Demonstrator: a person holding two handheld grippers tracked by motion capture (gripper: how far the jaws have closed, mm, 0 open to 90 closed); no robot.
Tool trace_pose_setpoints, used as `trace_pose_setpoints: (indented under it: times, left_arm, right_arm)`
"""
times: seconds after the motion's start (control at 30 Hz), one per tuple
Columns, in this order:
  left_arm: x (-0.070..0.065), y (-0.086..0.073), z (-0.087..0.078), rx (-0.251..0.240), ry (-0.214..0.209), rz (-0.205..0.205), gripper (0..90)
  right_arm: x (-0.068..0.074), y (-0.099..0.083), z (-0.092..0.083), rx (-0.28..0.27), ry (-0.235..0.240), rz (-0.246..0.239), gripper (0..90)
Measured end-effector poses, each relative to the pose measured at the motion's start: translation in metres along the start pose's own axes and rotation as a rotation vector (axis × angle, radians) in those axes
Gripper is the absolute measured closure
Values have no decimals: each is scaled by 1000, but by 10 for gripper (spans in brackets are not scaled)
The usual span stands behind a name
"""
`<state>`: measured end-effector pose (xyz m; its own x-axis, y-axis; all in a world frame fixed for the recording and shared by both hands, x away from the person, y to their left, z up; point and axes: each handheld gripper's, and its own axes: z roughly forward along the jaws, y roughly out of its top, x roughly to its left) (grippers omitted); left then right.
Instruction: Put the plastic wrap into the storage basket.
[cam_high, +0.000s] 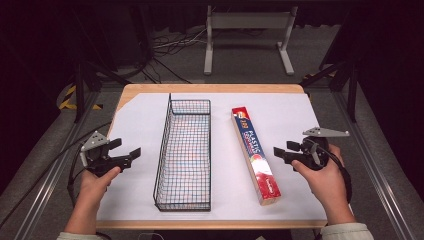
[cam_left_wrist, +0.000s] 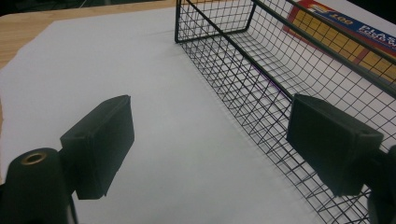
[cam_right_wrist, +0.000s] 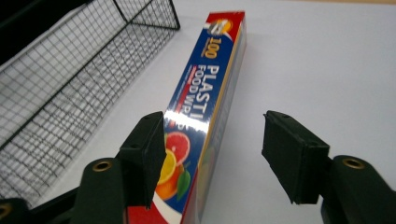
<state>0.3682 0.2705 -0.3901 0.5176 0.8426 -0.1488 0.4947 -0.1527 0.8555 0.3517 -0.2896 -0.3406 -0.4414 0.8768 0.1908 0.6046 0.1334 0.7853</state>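
A long black wire basket (cam_high: 184, 155) stands empty on the white sheet (cam_high: 290, 120), its length running away from the person. Just beside it on the right, apart from it, lies a closed box (cam_high: 254, 154) of plastic food wrap, flat, blue and red with citrus pictured near its close end, angled slightly.

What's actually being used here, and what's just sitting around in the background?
Likely part of the job:
- plastic food wrap box, lying flat beside the basket
- wire basket, empty
- left gripper, open
- right gripper, open, nearest the box

Just lying about:
- white sheet covering the table
- metal stand on the floor behind
- cables on the floor
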Motion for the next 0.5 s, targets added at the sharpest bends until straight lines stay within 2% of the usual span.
trace_pose_setpoints:
  times: [0.07, 0.2, 0.33, 0.37, 0.43, 0.5]
  left_arm:
    - [0, 0, 0, 1, 1, -2, 156]
    - [0, 0, 0, -1, 1, -9, 156]
    - [1, 0, 0, 4, 4, -9, 156]
    - [1, 0, 0, 3, 5, -13, 156]
    - [1, 0, -1, -1, 7, -9, 154]
    - [2, 0, -1, -3, 8, -11, 153]
  right_arm:
    - [1, 6, 0, -7, -1, 17, 385]
    - [7, 16, 3, 1, -18, 4, 377]
    - [16, 24, 7, -56, -24, -11, 344]
    - [18, 26, 9, -57, -27, -25, 326]
    - [22, 32, 14, -23, -28, 0, 315]
    - [25, 35, 18, -11, -34, -5, 310]
